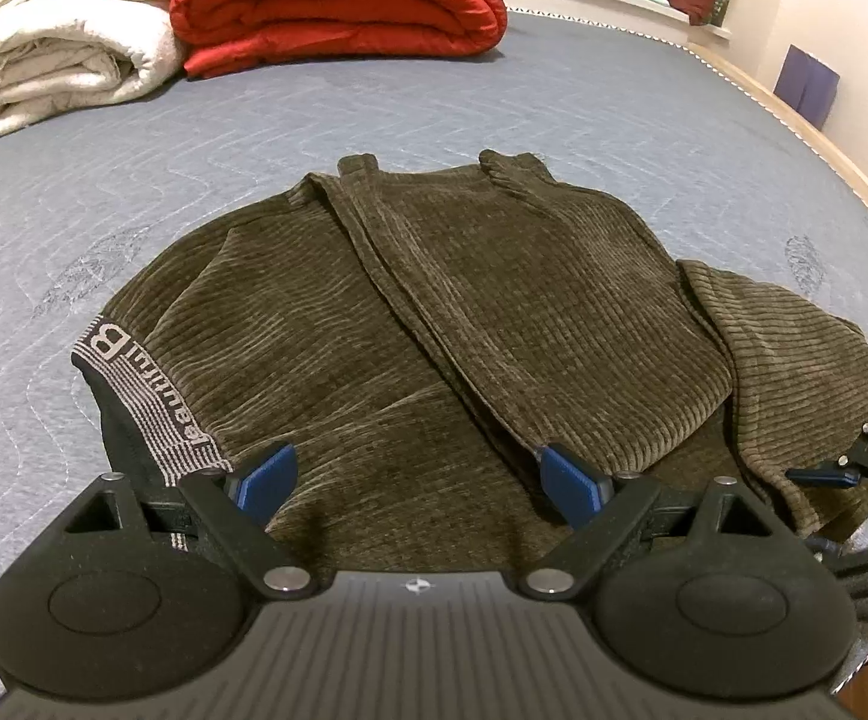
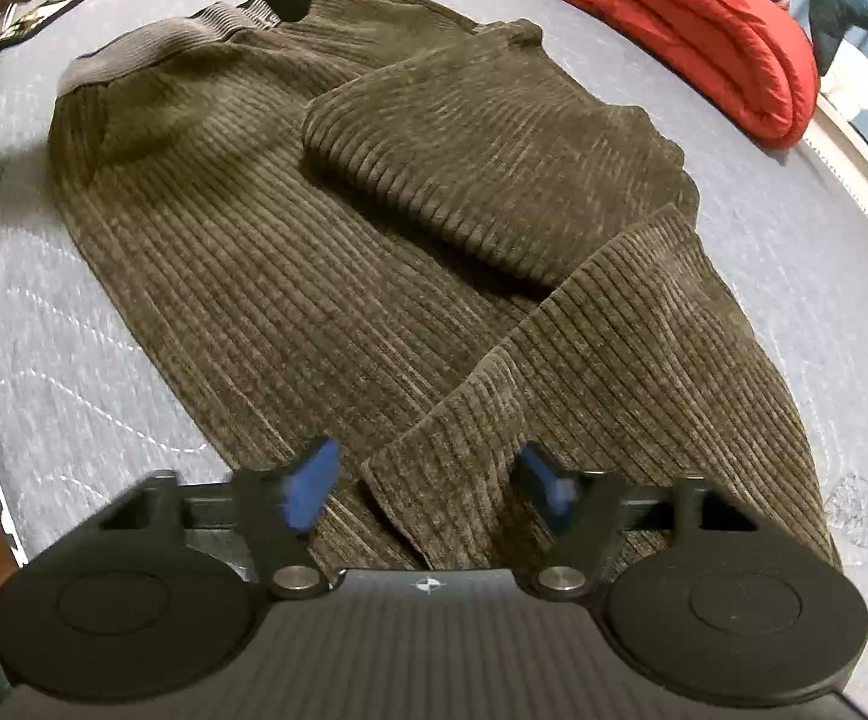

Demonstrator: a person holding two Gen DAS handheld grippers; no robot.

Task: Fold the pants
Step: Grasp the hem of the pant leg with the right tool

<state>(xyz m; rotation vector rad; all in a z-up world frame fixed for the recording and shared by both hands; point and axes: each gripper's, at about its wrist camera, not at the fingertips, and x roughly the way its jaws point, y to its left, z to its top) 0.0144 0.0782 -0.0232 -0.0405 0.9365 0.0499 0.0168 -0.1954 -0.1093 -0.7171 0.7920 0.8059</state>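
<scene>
Pants [image 1: 434, 312] lie partly folded on the bed [image 1: 494, 96]; soft, limp ribbed cloth, likely to sag, best taken at the hem or waistband [image 1: 152, 414]; my left gripper [image 1: 416, 480] stands wide, empty; my right gripper [image 2: 428, 480] half open, straddling a hem, unpinched.

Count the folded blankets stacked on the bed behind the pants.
2: a white blanket at the far left corner of the bed, and a red blanket beside it on its right. Others may lie out of view.
</scene>
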